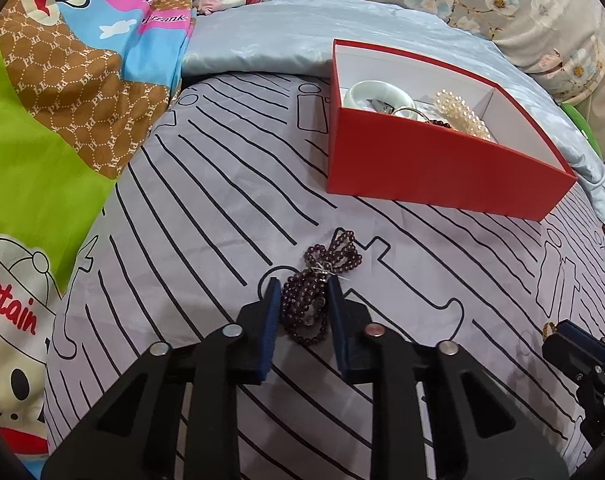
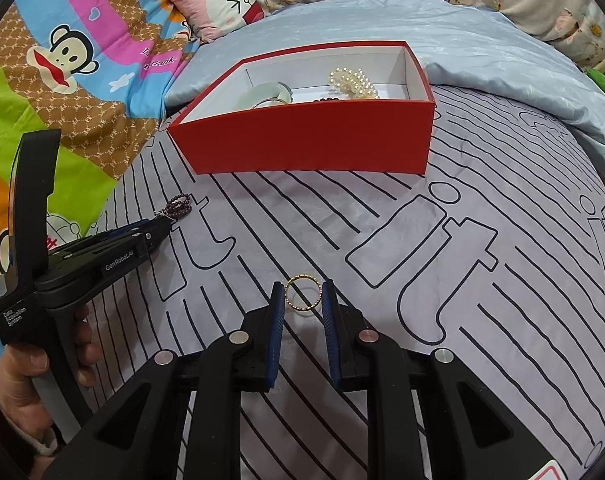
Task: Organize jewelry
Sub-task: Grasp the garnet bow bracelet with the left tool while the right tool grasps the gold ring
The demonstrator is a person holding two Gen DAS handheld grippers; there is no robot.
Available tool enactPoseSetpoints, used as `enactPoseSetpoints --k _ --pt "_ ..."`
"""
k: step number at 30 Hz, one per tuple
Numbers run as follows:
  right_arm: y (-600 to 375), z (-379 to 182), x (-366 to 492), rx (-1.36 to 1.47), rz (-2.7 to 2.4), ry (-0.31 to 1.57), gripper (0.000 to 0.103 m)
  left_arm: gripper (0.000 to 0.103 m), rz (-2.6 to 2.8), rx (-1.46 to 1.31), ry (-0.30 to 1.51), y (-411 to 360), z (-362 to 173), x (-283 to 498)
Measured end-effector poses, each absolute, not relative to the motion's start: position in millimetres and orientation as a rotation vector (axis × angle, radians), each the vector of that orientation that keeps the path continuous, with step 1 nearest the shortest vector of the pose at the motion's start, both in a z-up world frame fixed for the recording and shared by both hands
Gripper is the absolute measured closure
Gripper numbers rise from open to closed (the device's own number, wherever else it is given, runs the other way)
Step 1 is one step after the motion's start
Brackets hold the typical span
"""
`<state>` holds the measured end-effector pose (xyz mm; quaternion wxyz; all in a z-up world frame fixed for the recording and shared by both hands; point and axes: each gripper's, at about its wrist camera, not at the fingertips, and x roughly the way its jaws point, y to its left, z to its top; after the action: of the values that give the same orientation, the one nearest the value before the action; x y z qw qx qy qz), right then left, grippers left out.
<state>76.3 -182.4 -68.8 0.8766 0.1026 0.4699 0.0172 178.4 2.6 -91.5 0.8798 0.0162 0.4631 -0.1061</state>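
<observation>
left wrist view: left claw point(image 1: 304, 286) narrowed onto dark bead strand point(image 1: 322, 280), pads pressing its bundle on the striped sheet point(image 1: 206, 200), gripped for lifting, presumably; red box point(image 1: 442, 168) ahead and right, contents partly hidden by its wall; right wrist view: right claw point(image 2: 302, 290) narrow, pinching gold ring point(image 2: 303, 293) upright between pad tips; box ahead, beyond the ring; strand mostly hidden behind the left claw.

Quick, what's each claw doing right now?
Left gripper: shut on the bead string.
Right gripper: shut on the gold ring.
</observation>
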Motion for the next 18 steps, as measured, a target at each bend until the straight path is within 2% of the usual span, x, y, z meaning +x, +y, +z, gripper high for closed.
enactPoseSetpoints --k 6,18 --pt "-181 -68 75 0.214 0.04 0.979 0.086 0.092 -0.235 0.0 0.978 4 -88 171" --pt "-184 -55 67 0.209 0.047 0.959 0.086 0.096 -0.279 -0.049 0.969 0 -62 147"
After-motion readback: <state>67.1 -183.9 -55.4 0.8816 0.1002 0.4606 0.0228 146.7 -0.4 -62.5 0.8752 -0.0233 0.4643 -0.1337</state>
